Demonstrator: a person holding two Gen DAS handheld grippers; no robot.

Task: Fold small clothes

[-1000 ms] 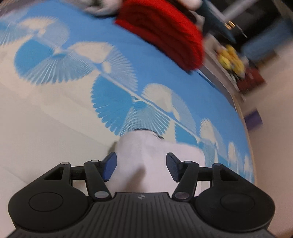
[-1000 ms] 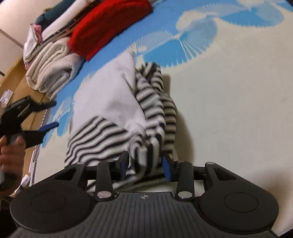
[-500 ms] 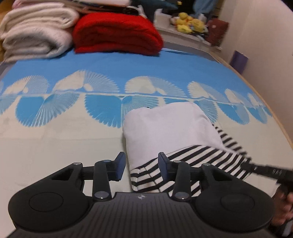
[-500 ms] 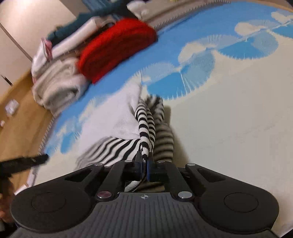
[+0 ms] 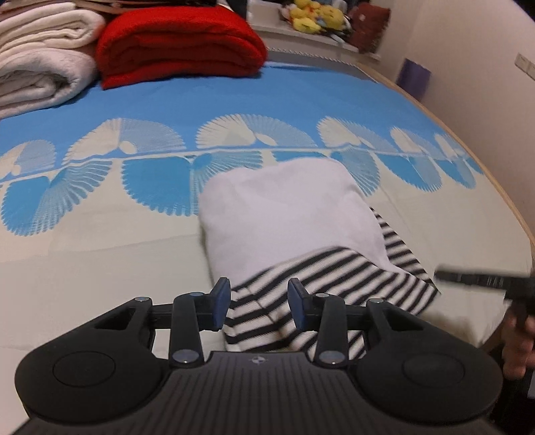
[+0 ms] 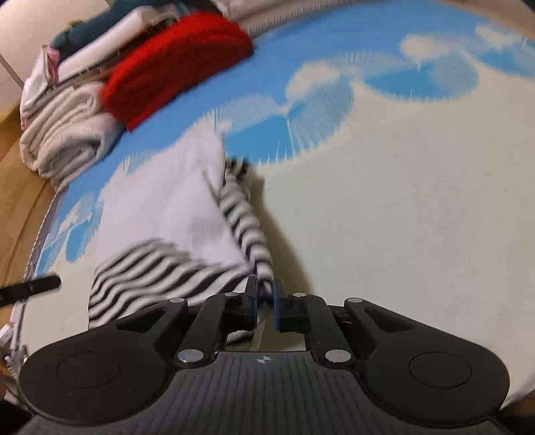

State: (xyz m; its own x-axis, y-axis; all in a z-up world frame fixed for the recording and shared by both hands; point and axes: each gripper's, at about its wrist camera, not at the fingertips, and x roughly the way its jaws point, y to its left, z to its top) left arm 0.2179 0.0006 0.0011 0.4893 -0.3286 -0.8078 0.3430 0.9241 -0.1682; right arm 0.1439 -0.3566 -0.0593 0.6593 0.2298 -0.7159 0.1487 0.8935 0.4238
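A small garment (image 5: 287,217), white with black-and-white striped parts, lies on the blue-and-cream bed cover (image 5: 100,241). My left gripper (image 5: 259,301) is open, its blue pads on either side of the striped near edge (image 5: 264,311). My right gripper (image 6: 265,296) is shut on the garment's striped edge (image 6: 249,231) and lifts it in a ridge; the white part (image 6: 160,207) lies to its left. The right gripper shows as a dark blur in the left wrist view (image 5: 481,279).
A folded red blanket (image 5: 177,43) and rolled white towels (image 5: 40,63) are stacked at the far end of the bed. Plush toys (image 5: 311,16) sit on a shelf behind. The bed's wooden edge (image 5: 501,187) and a wall run along the right.
The right gripper closed on the striped edge and pulled it up and nearer. The left gripper swung round to face the garment's striped near edge and stays open.
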